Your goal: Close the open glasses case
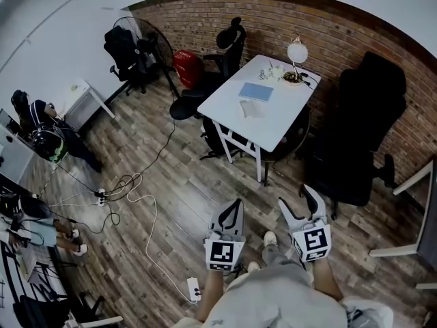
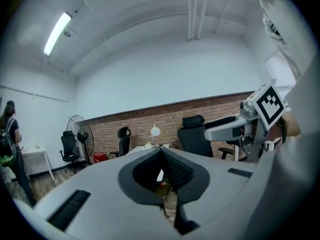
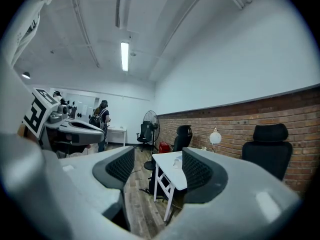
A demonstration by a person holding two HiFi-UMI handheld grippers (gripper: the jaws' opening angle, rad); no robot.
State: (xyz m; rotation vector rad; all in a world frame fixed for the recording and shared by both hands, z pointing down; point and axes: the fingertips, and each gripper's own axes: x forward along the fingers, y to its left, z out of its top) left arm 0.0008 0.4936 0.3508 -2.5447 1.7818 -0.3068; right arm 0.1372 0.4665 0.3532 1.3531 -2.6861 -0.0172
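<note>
fan (image 1: 145,39) x1, far left | my left gripper (image 2: 161,153) pinched tight, nothing in it | white table (image 1: 273,125) x1, well ahead of both grippers | on it one pale flat thing, probably the glasses case (image 1: 251,109), too small to read, beside blue pad (image 1: 256,91) x1 | lamp (image 1: 297,52) x1 | right gripper (image 3: 157,166) jaws wide apart, empty

A pale grey top (image 1: 273,299) and white shoes (image 1: 270,238) are worn. The left gripper (image 1: 235,205) and right gripper (image 1: 296,198) are cased in light grey, lined with black ribbed pads (image 3: 197,170), and each is fitted with a cube (image 1: 224,253) of black-and-white square markers
</note>
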